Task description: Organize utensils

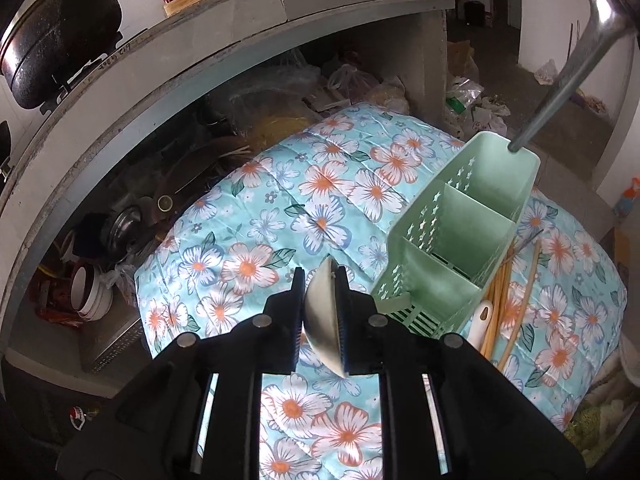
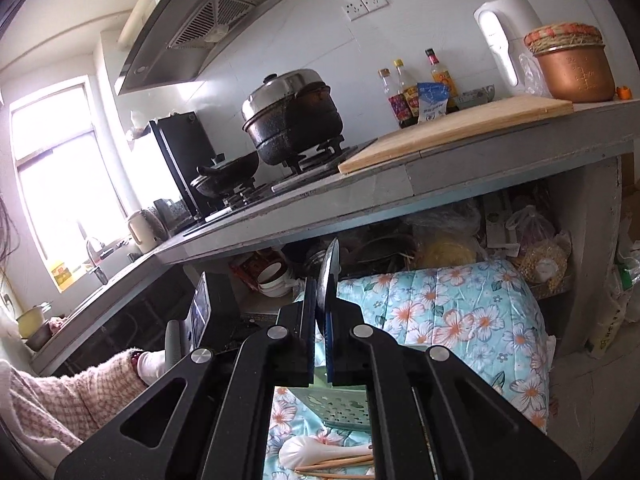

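Utensil caddy (image 1: 460,236) with three compartments, two grippers each clamping one utensil

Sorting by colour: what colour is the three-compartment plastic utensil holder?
Pale mint green utensil holder, clearest in the left wrist view.

Utensil caddy (image 1: 460,236) — matt pale-green plastic, perforated walls. Cloth (image 1: 256,216) — smooth quilted fabric with floral print and slight sheen. Chopsticks (image 1: 496,308): bare wood. Soup spoon (image 2: 320,454): glossy white ceramic. Ladle handle (image 1: 568,76): brushed metal. Cutting board (image 2: 456,132): unfinished wood.
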